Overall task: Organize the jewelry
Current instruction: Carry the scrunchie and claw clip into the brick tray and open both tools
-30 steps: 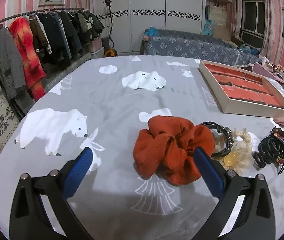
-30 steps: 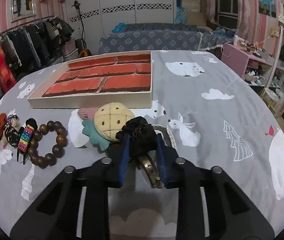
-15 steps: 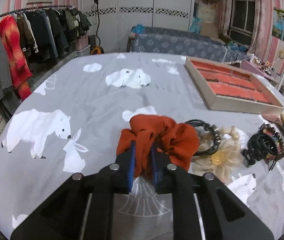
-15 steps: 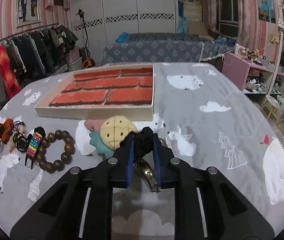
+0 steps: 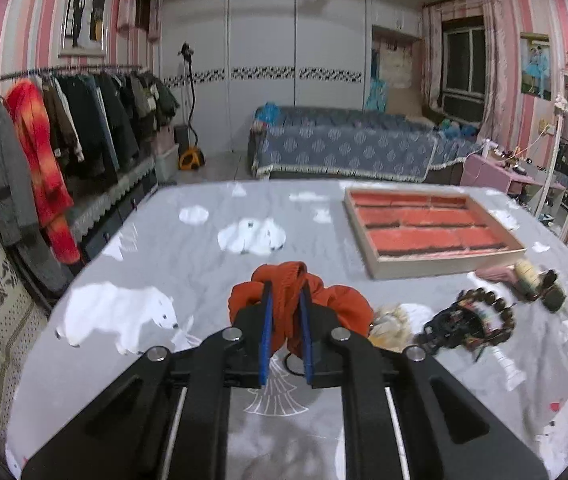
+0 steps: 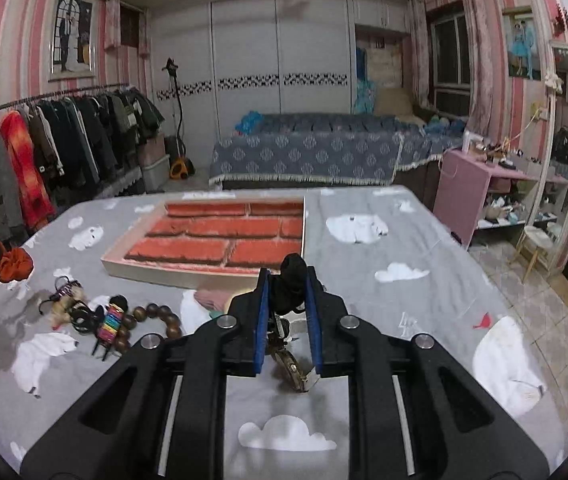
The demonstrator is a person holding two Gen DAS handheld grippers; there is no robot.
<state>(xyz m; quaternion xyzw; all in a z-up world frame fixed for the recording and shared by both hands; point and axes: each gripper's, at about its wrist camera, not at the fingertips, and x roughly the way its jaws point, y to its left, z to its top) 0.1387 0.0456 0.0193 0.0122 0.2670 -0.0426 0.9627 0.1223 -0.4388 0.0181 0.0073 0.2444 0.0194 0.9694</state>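
Orange scrunchie [image 5: 284, 292]: ribbed cloth, bunched in loose folds, pinched between blue pads of left gripper [image 5: 285, 300], held clear above table [image 5: 204, 264]. Long axis running left to right across the view, bulk bulging out to the right of the pads. Black hair clip [image 6: 290, 284]: dark fabric knot on top, brass-coloured metal clasp hanging below, clamped in right gripper [image 6: 287, 282]; long axis roughly along the fingers, clasp end pointing back toward camera. Compartmented tray [image 6: 204, 276] with red lining lying beyond on the table. Wooden bead bracelet [image 6: 160, 314] and rainbow clip [image 6: 110, 322] left on the cloth nearby.
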